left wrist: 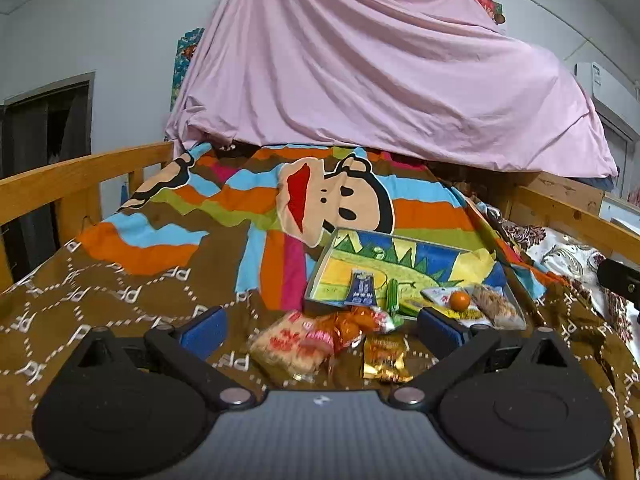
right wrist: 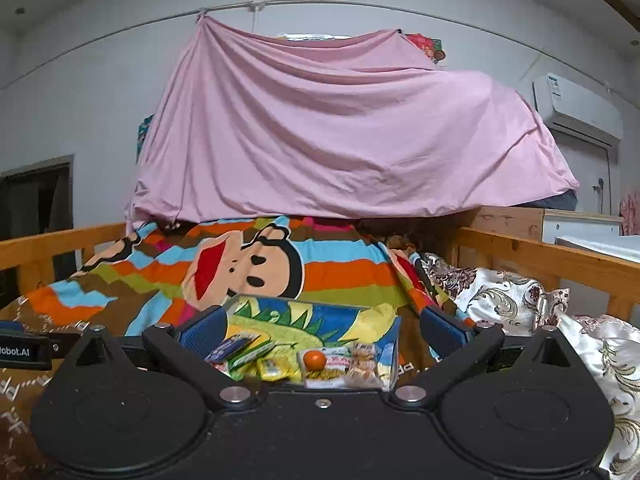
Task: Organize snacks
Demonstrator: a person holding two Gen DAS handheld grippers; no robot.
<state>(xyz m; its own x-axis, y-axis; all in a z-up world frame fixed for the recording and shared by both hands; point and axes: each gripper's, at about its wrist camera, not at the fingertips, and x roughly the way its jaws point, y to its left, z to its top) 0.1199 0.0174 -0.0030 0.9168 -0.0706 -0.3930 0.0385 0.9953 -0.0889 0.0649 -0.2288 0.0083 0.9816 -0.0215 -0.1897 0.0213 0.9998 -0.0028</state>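
A colourful dinosaur-print tray (left wrist: 420,256) lies on the striped monkey blanket. It holds a blue packet (left wrist: 362,286), a green packet (left wrist: 393,294), a small orange fruit (left wrist: 459,300) and a biscuit packet (left wrist: 496,304). Loose in front of it lie a rice-cracker packet (left wrist: 288,344), an orange wrapper (left wrist: 352,322) and a gold packet (left wrist: 386,356). My left gripper (left wrist: 322,328) hangs open above these loose snacks, holding nothing. My right gripper (right wrist: 324,330) is open and empty too, facing the tray (right wrist: 340,320) with its fruit (right wrist: 314,360) and blue packet (right wrist: 232,348).
Wooden bed rails (left wrist: 80,176) (right wrist: 560,256) run along both sides. A pink sheet (right wrist: 340,132) drapes over the far end. Floral pillows (right wrist: 520,300) lie at the right. The left gripper's body (right wrist: 20,350) shows at the right wrist view's left edge.
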